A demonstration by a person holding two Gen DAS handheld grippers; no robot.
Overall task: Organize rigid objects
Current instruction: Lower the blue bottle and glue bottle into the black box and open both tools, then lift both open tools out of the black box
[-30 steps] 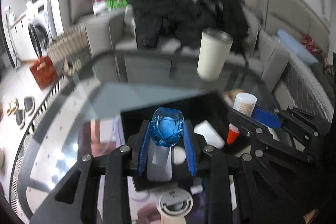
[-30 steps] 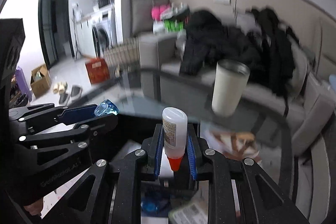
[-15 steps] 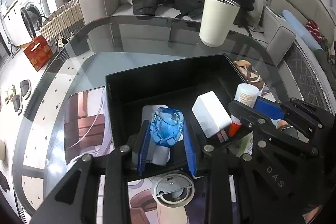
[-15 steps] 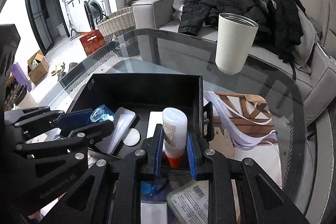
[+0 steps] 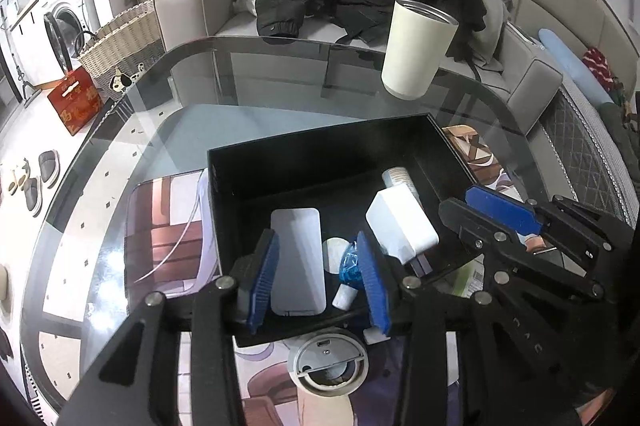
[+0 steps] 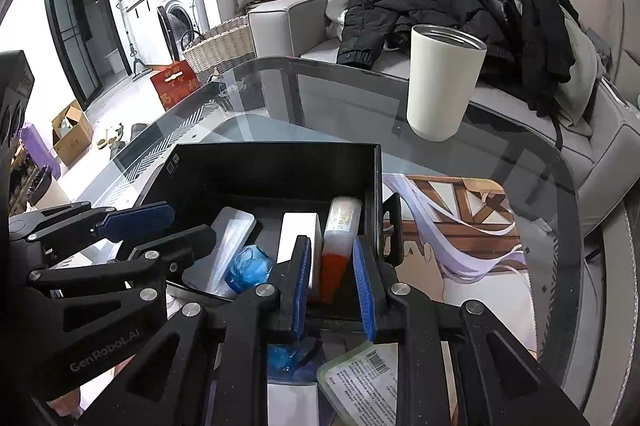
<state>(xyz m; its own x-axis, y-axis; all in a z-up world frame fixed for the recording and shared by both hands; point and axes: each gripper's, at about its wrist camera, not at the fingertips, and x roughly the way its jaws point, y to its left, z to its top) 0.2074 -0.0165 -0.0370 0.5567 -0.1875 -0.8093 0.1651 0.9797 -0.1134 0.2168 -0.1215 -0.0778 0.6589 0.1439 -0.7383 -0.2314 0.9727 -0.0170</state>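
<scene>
The left gripper (image 5: 320,274) has just been spreading its jaws; the blue gem (image 5: 350,264) lies loose against its right pad, inside the black box (image 5: 320,142). Only the right wrist view shows the glue bottle (image 6: 338,246) at the box's 3 o'clock wall, with the right gripper (image 6: 330,282) apparently pinching its orange tip.

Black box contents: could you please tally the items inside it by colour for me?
White: 3 (flat case, block, disc)
Blue: 1 (faceted bottle)
White with orange tip: 1 (glue bottle)
Total: 5
</scene>
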